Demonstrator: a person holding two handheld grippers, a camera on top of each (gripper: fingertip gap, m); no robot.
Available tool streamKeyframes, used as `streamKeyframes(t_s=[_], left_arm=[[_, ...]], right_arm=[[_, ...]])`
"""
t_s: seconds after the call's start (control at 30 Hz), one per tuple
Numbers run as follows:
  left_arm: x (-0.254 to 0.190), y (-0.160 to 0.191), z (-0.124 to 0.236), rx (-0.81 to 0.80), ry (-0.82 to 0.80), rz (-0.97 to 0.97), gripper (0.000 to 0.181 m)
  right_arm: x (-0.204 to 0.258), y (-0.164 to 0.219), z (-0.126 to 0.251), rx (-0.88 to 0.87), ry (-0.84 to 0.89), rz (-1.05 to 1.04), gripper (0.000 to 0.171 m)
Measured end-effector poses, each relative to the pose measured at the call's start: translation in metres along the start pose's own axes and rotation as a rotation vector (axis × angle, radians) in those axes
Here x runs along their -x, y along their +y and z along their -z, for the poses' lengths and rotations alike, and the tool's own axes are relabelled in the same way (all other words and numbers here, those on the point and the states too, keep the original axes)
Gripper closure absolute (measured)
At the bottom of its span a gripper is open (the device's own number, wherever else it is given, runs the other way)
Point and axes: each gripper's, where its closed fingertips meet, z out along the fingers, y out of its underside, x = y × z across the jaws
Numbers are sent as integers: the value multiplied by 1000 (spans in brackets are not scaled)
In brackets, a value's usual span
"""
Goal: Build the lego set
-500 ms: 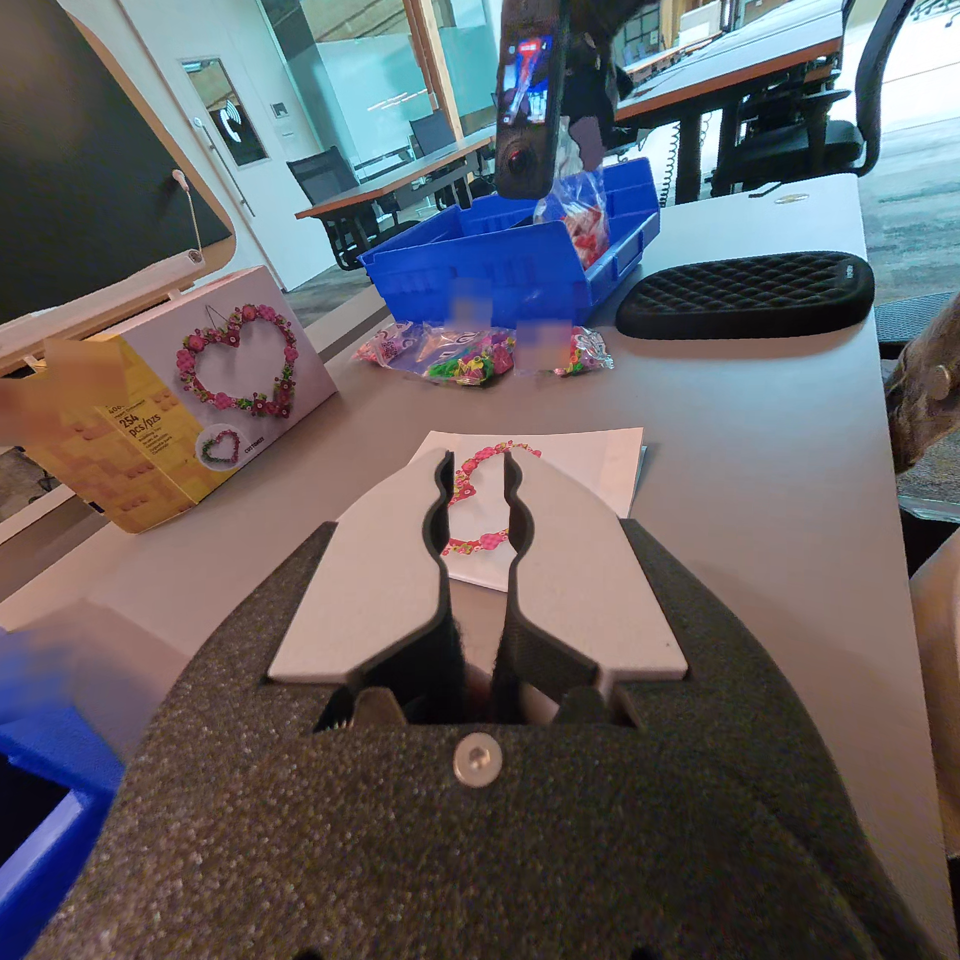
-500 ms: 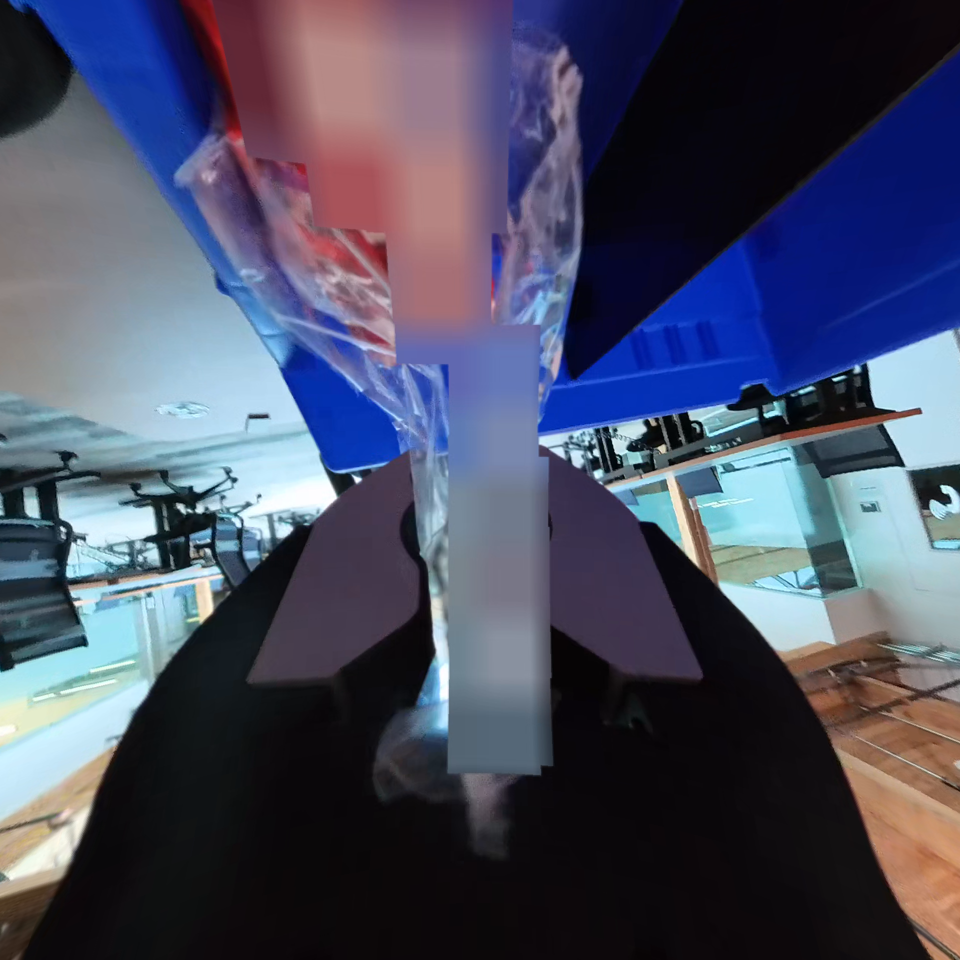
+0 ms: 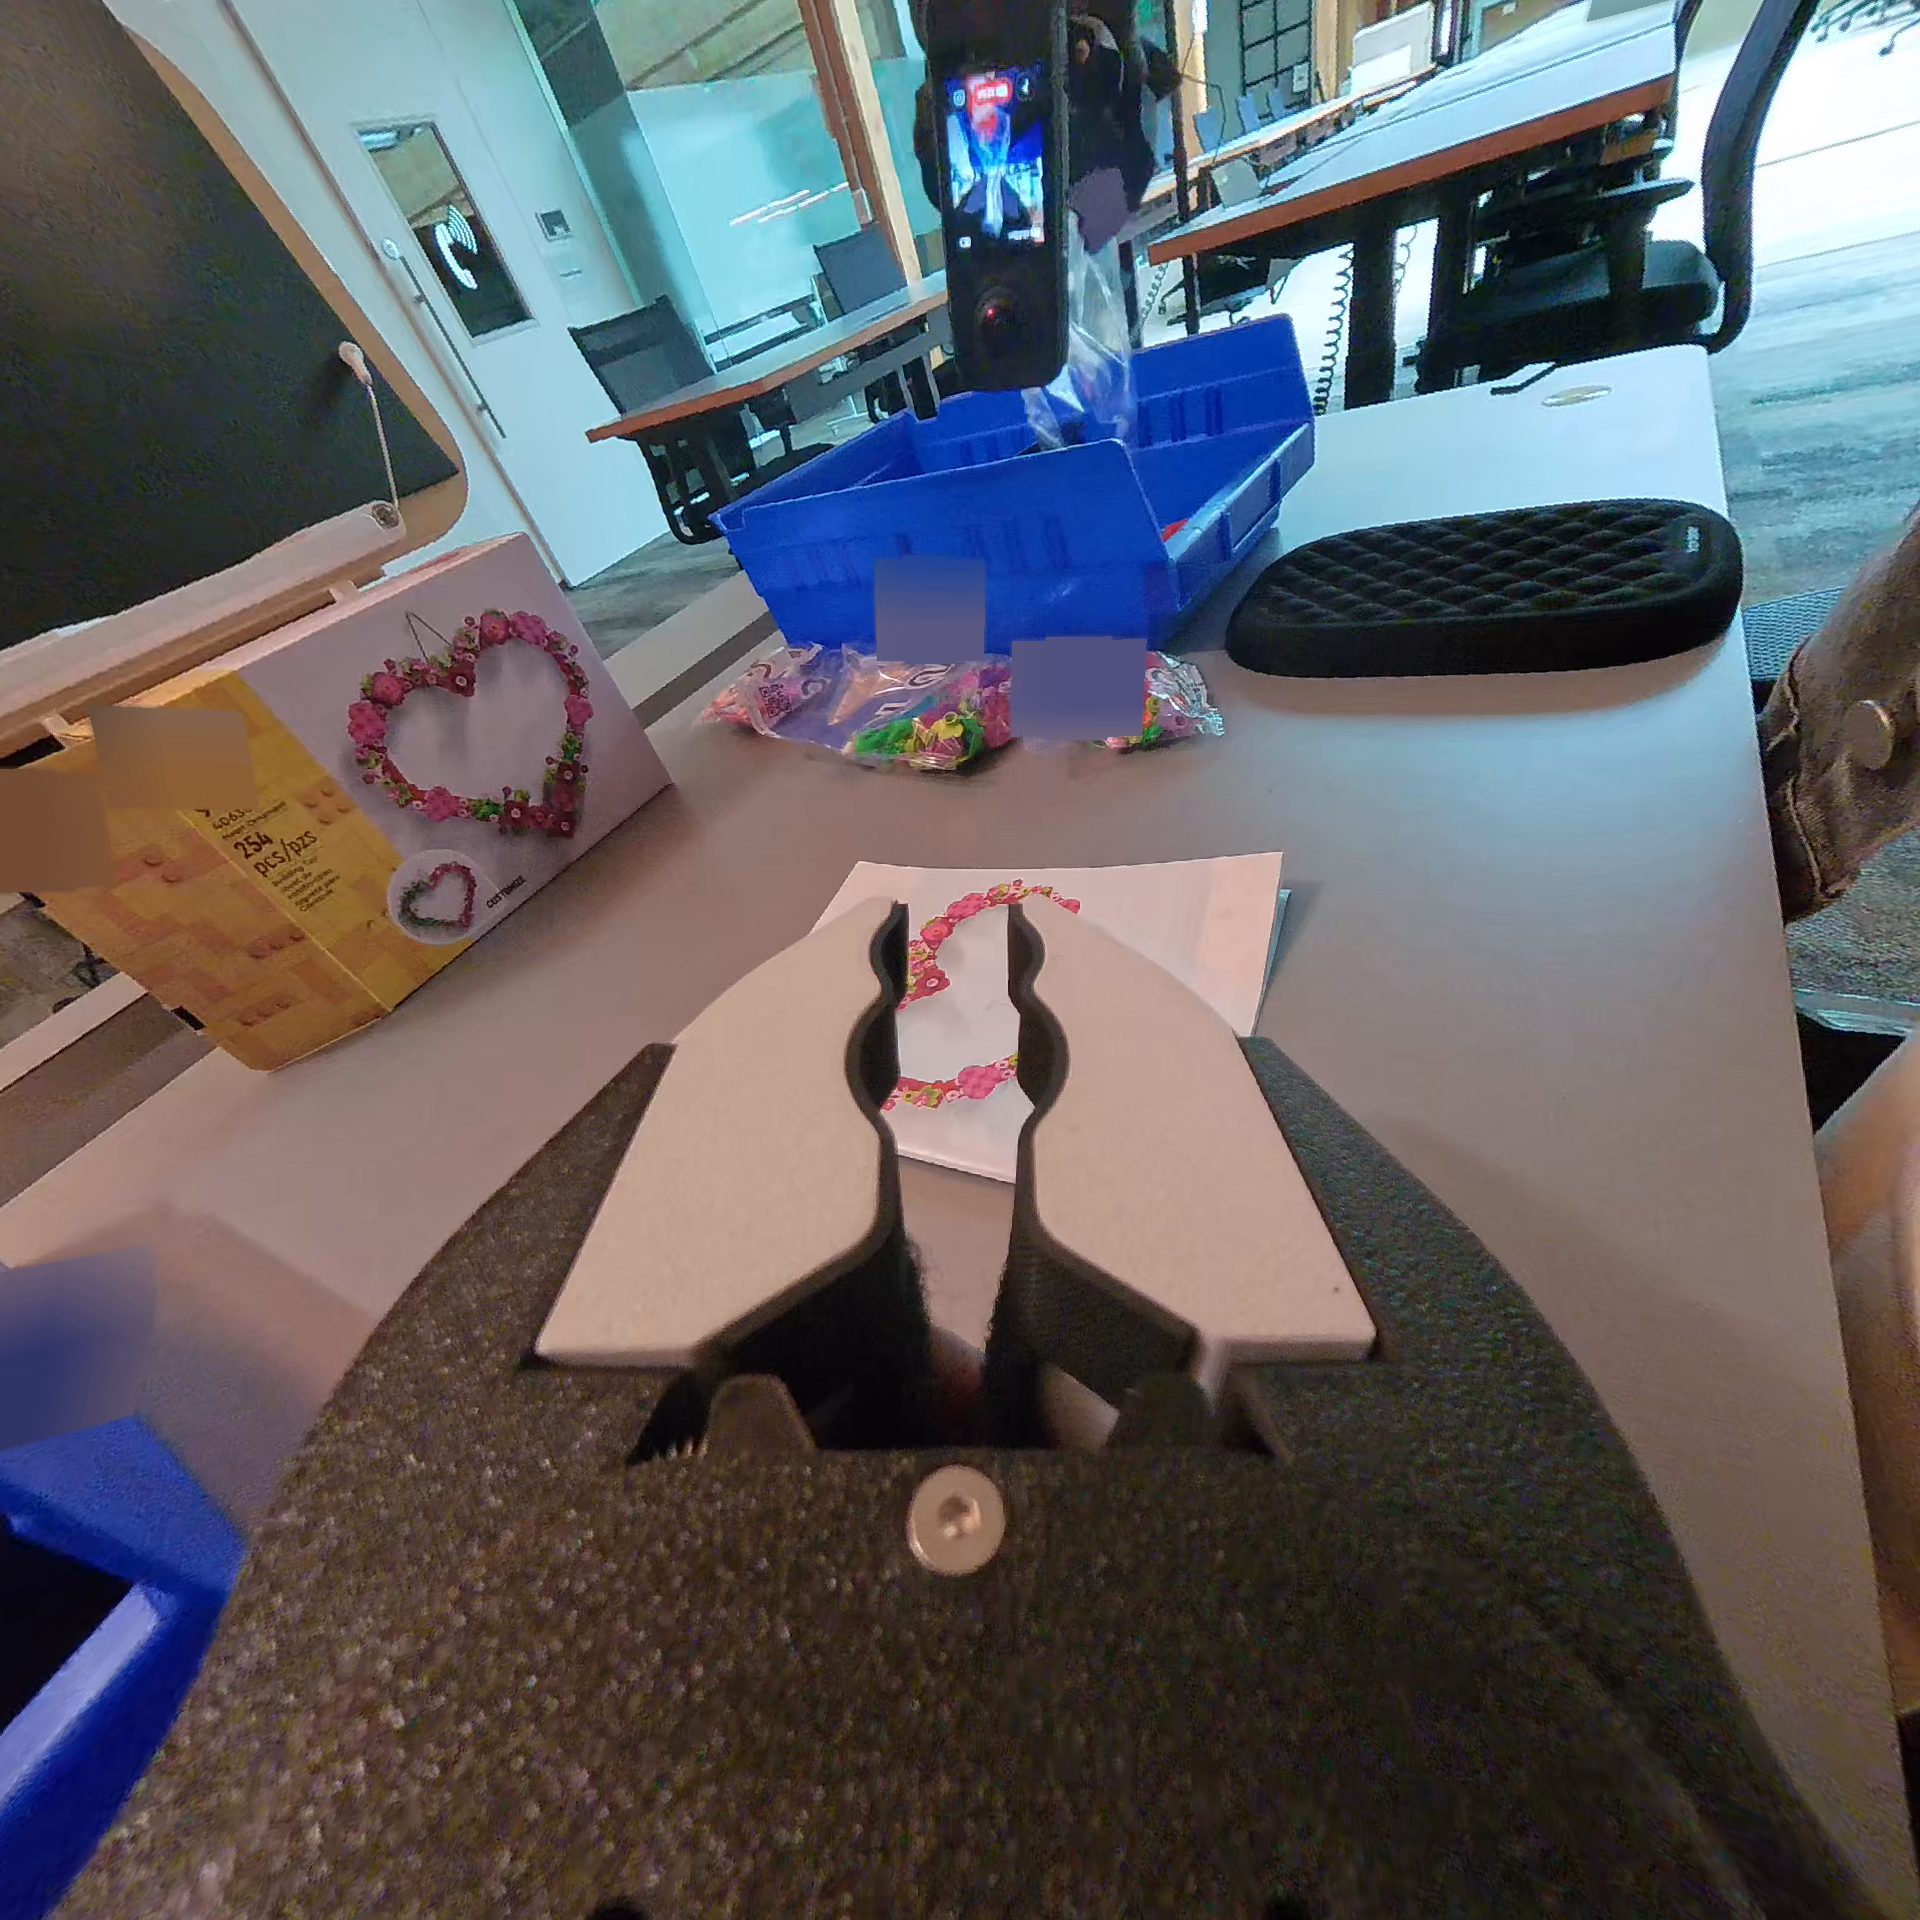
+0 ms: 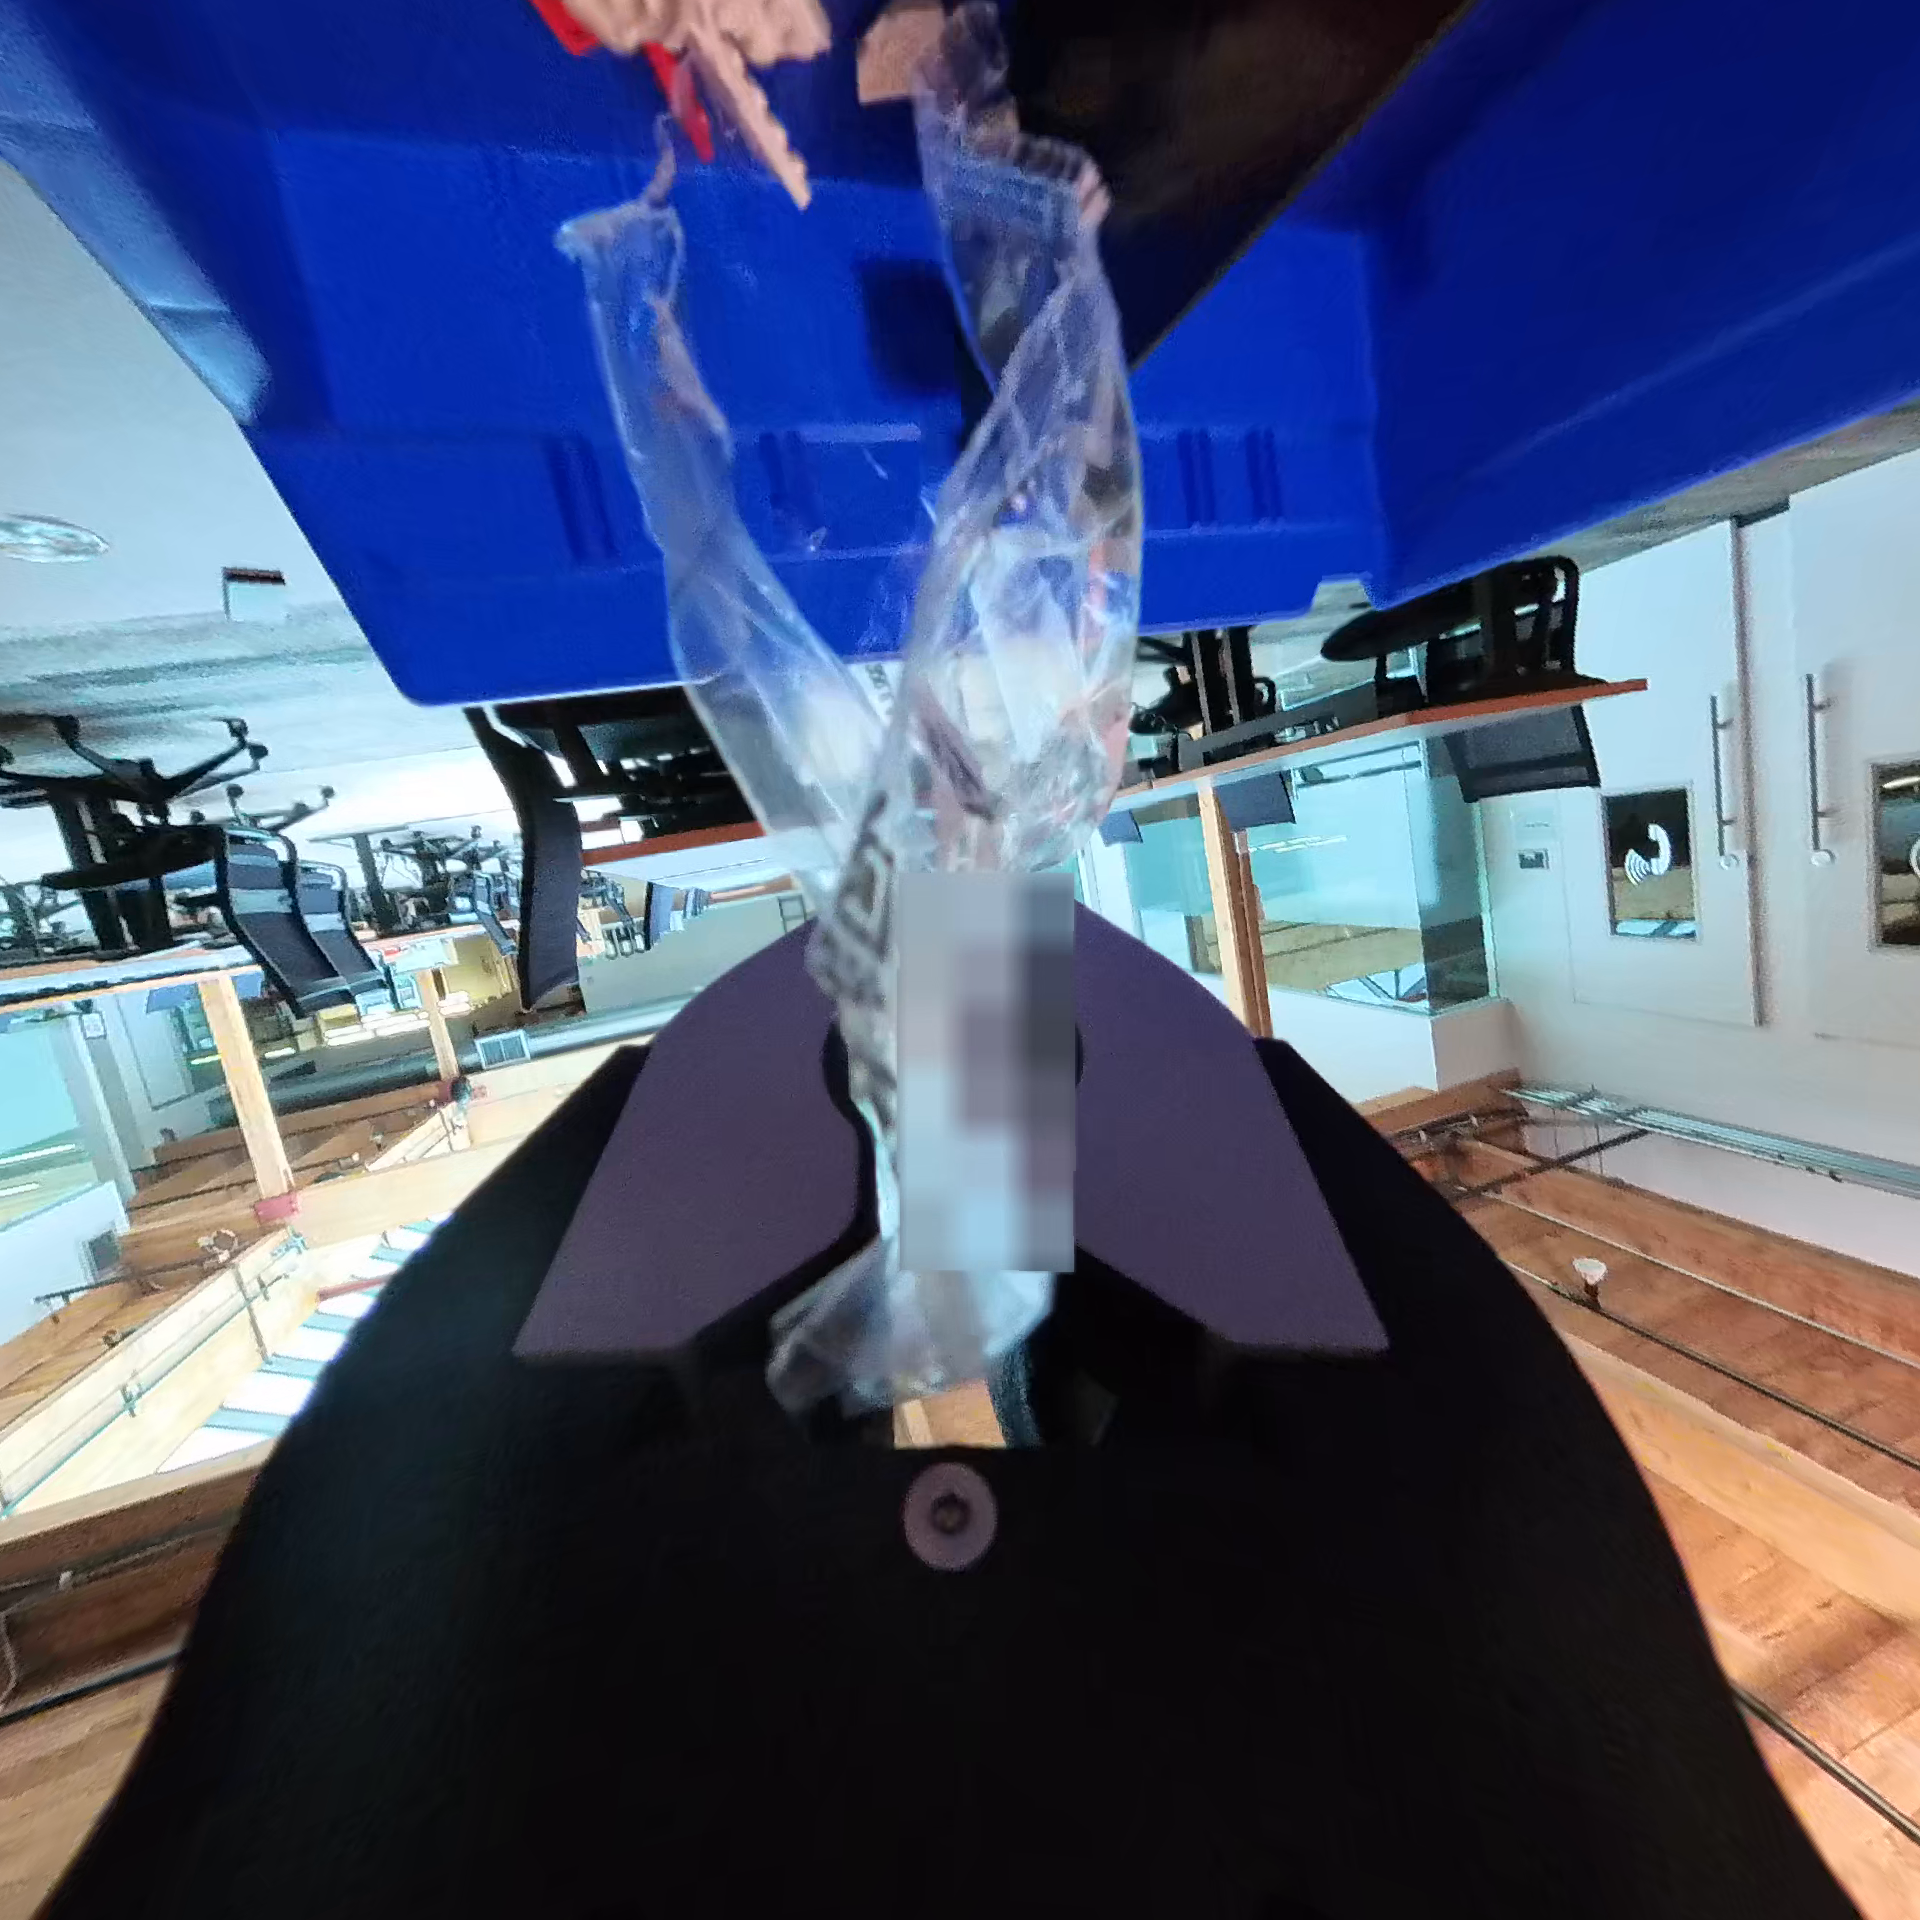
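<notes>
My left gripper [image 3: 956, 920] hovers low over the instruction booklet [image 3: 1164, 935] on the grey table [image 3: 1455, 1039]; its jaws stand a narrow gap apart and hold nothing. My right gripper [image 4: 951, 935] is shut on a clear plastic bag [image 4: 997, 623], held mouth-down over the blue bin [image 4: 416, 312]. The bag looks empty, and a few red pieces [image 4: 675, 73] show in the bin. In the left wrist view the bag [image 3: 1091, 322] hangs beside the right gripper's camera [image 3: 1003, 208], above the bin [image 3: 987, 520].
The set's box [image 3: 343, 790] stands at the left. Sealed bags of coloured bricks [image 3: 914, 727] lie in front of the bin. A black padded rest [image 3: 1486, 587] lies at the right. Another blue bin [image 3: 62, 1662] sits at the near left. A sleeve [image 3: 1839, 748] shows at the table's right edge. There is about 45 cm between the tips of the two grippers.
The bag held red and white pieces before; now it hangs clear and empty above the bin. My right gripper has risen a little. My left gripper has barely moved.
</notes>
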Motion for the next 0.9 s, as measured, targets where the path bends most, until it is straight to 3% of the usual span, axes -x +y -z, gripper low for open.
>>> streamKeyframes(t_s=[0.27, 0.57, 0.7, 0.8, 0.9], left_arm=[[-2, 2, -2, 17, 3, -14, 164], [-2, 5, -3, 35, 3, -23, 164], [-3, 6, -5, 45, 5, -34, 164], [-4, 7, -5, 54, 10, -39, 164], [-6, 8, -6, 64, 15, -51, 164]], right_arm=[[-2, 18, -1, 82, 67, 32, 144], [3, 12, 2, -2, 126, -14, 144], [18, 15, -6, -112, 44, -108, 143], [47, 13, -7, -344, -289, -323, 145], [63, 17, -6, -547, -495, -458, 147]])
